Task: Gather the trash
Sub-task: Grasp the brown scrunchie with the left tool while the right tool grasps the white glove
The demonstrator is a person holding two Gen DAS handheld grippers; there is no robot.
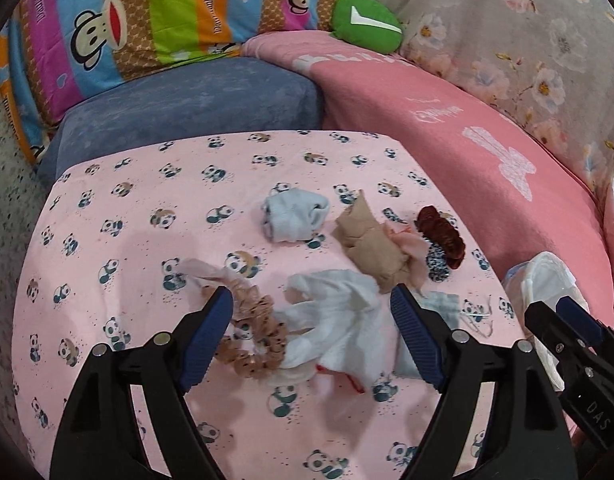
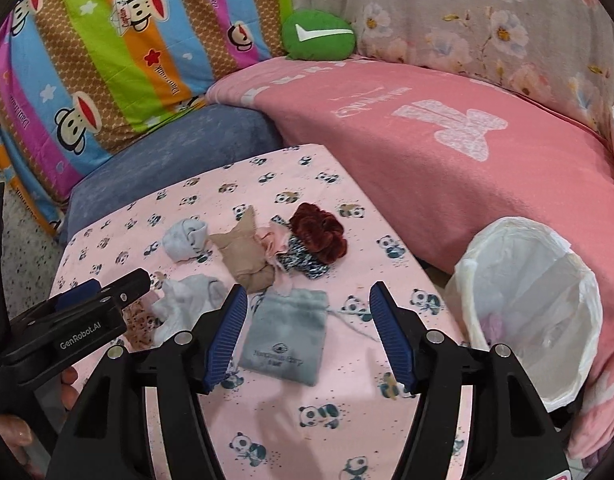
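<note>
Small items lie on a pink panda-print cloth (image 1: 147, 184). My left gripper (image 1: 311, 306) is open above a crumpled white tissue (image 1: 339, 320) and a tan dotted scrunchie (image 1: 255, 336). My right gripper (image 2: 307, 302) is open above a grey drawstring pouch (image 2: 287, 336). A white-lined trash bin (image 2: 535, 304) stands to the right; its rim also shows in the left wrist view (image 1: 547, 280). Beyond lie a rolled pale-blue sock (image 1: 295, 216), a tan stocking (image 1: 371, 244), a dark red scrunchie (image 1: 443, 236) and a black-and-white scrunchie (image 1: 439, 264).
A pink blanket (image 2: 427, 152) covers the seat behind and right of the cloth. A blue cushion (image 1: 195, 100), a striped monkey-print pillow (image 1: 127, 20) and a green plush (image 1: 367, 20) sit at the back. Speckled floor (image 1: 3, 200) is at the left.
</note>
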